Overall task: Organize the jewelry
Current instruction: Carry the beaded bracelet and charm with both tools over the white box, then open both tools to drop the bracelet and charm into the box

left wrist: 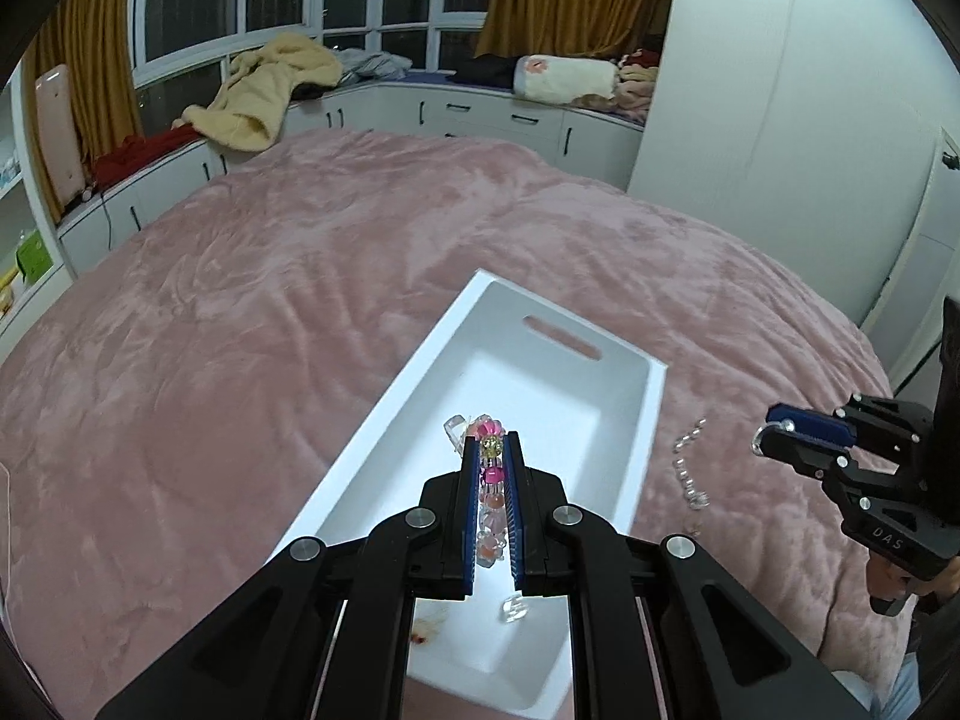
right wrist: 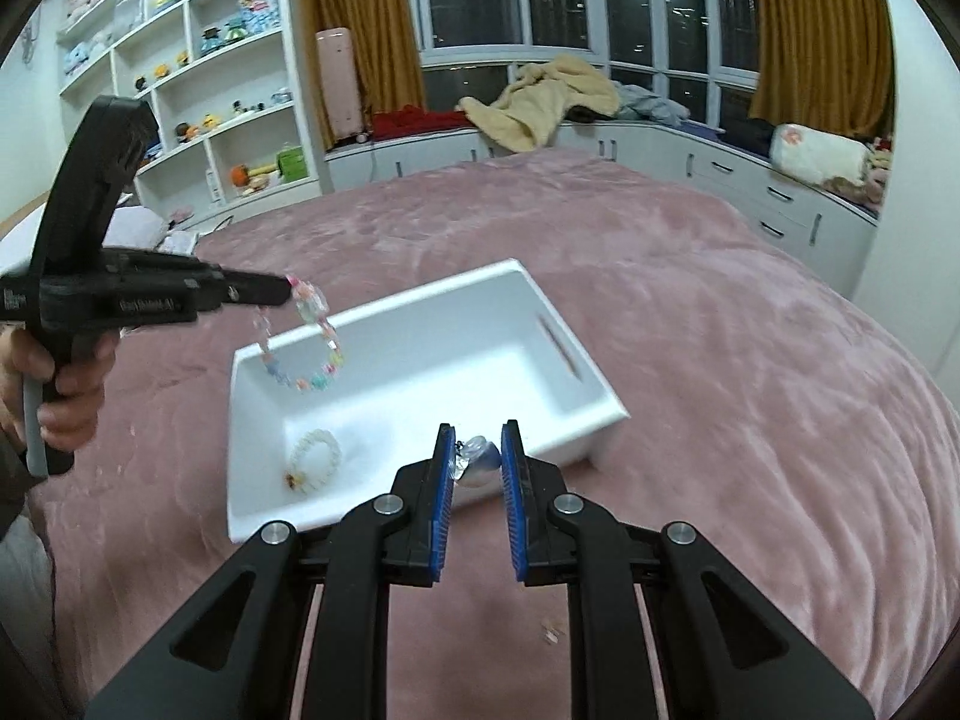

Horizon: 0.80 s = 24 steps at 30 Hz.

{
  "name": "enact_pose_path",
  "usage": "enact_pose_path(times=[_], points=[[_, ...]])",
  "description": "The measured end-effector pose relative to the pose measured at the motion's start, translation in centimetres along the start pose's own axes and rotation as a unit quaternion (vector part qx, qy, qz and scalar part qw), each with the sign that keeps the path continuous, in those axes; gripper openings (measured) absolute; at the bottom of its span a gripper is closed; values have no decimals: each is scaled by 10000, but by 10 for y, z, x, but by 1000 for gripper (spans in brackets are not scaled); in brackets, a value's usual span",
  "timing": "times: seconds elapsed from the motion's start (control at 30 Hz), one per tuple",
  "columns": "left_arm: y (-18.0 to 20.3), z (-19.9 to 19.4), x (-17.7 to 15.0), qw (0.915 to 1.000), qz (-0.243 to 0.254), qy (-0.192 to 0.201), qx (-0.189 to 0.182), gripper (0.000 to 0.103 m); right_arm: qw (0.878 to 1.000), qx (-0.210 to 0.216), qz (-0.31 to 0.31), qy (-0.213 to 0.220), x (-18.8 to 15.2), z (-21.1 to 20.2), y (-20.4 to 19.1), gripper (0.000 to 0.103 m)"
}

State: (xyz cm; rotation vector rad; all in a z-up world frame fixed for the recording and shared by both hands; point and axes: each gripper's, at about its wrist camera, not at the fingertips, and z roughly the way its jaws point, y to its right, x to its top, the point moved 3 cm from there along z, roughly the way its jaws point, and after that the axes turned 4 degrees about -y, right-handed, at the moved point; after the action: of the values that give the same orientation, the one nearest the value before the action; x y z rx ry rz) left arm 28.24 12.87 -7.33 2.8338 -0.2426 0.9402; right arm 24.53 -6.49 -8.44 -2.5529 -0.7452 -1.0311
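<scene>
1. Left wrist view: the left gripper has its fingers clamped on a beaded bracelet of pink, yellow and clear beads. It hangs over the white storage bin, probably so that a release drops it inside.
2. The bin rests on the pink bed blanket, its handle slot at 12 o'clock. A clear bead piece already lies on its floor.
3. At 3 o'clock the right gripper carries a thin silvery chain dangling beside the bin's outer wall, likely next to go in.
4. Right wrist view: the right gripper has its fingers narrowed on a small silver-and-blue pendant piece, poised above the near rim of the storage bin.
5. At 10 o'clock the left gripper, gripped by the person's hand, holds the beaded bracelet looped over the bin's far corner.
6. A pearl bracelet lies inside the bin at 9 o'clock; a tiny piece remains on the blanket.
</scene>
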Motion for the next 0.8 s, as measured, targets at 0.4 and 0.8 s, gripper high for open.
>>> enact_pose_path(times=[0.4, 0.8], points=[[-32, 54, -43, 9971, -502, -570, 105, 13, 9954, 358, -519, -724, -4, 90, -63, 16], [-36, 66, -54, 9959, -612, -667, 80, 23, 9936, 344, -589, -901, -11, 107, -76, 18]])
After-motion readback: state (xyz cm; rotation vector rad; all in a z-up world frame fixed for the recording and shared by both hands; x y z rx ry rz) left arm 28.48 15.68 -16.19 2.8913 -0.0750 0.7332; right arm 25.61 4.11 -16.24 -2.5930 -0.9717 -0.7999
